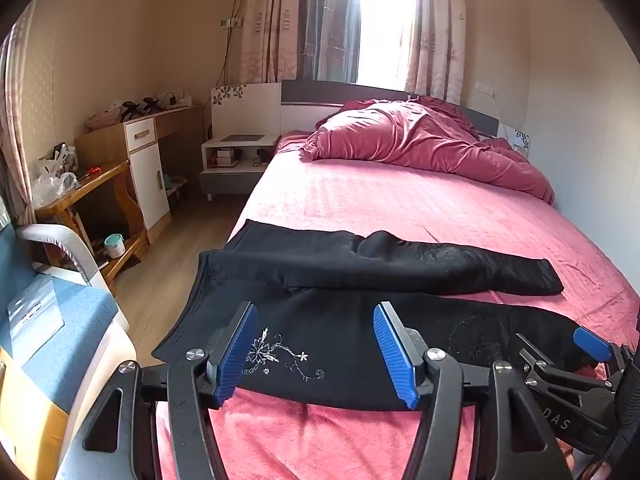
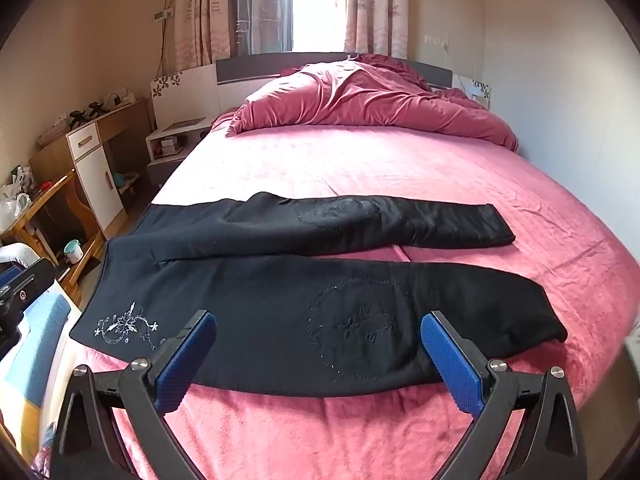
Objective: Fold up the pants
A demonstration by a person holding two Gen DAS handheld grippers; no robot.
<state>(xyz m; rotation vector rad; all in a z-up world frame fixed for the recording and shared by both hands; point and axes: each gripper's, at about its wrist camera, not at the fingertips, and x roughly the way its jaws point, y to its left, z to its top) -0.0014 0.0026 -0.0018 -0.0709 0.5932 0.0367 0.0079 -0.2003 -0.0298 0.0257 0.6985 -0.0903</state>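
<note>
Black pants lie spread flat across the pink bed, waistband to the left, both legs reaching right. White flower embroidery marks the near hip, and a round stitched patch sits on the near leg. My left gripper hovers open over the near hip by the embroidery, with nothing between its blue pads. The right gripper is open wide above the near leg, its pads either side of the round patch. In the left wrist view the right gripper shows at the right edge.
A crumpled pink duvet is heaped at the head of the bed. Left of the bed are a white nightstand, a wooden desk with a white cabinet and a blue chair. A wall runs along the bed's right side.
</note>
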